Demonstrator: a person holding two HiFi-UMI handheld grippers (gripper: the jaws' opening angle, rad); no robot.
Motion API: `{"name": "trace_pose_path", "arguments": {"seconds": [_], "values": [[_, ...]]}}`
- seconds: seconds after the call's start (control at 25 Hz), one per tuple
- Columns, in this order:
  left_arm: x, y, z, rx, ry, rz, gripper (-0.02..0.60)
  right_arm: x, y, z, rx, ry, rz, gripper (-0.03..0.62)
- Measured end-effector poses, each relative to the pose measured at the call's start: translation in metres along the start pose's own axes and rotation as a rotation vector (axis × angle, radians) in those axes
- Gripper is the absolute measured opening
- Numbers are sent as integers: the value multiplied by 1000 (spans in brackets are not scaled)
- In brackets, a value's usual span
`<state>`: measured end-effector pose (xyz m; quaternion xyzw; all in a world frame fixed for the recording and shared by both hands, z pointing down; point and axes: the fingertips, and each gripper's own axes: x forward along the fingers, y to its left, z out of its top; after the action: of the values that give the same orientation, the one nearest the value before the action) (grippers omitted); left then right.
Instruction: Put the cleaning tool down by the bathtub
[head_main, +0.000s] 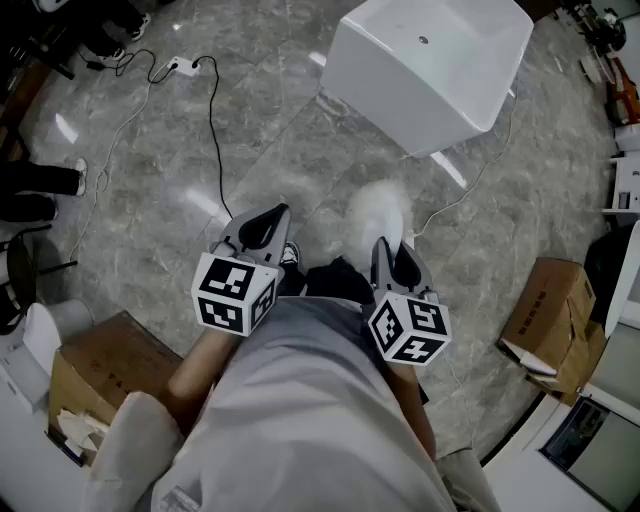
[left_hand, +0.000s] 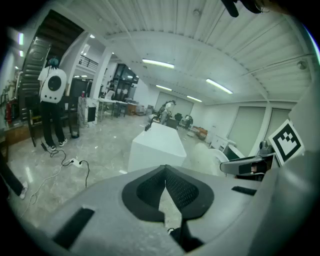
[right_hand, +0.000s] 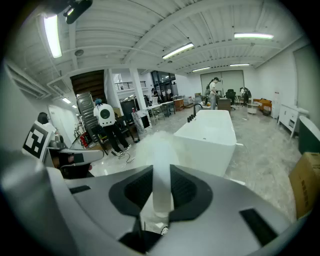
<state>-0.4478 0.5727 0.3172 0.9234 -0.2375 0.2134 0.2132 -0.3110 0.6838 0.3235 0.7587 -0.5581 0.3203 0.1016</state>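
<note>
Right gripper view: your right gripper (right_hand: 161, 169) clamps the cleaning tool (right_hand: 161, 145), left gripper (left_hand: 165, 171) pinched shut, empty. Step beside the bathtub (right_hand: 209, 136), lower gently, then let go.

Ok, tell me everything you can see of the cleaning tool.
The cleaning tool is a pale white stick handle ending in a soft, fluffy white head that looks blurred. The right gripper is shut on the handle, holding it forward and downward above the grey floor, short of the white bathtub.
</note>
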Motion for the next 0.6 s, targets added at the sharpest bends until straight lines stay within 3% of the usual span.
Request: {"name": "trace_pose_path", "arguments": {"seconds": [0.28,0.6], "values": [[10,12,-1,-27,11,13,9,21,6,4,-1,17,26,80],[42,19,11,-6,57,-3,9,61,-5,26,52,1,68,81]]}}
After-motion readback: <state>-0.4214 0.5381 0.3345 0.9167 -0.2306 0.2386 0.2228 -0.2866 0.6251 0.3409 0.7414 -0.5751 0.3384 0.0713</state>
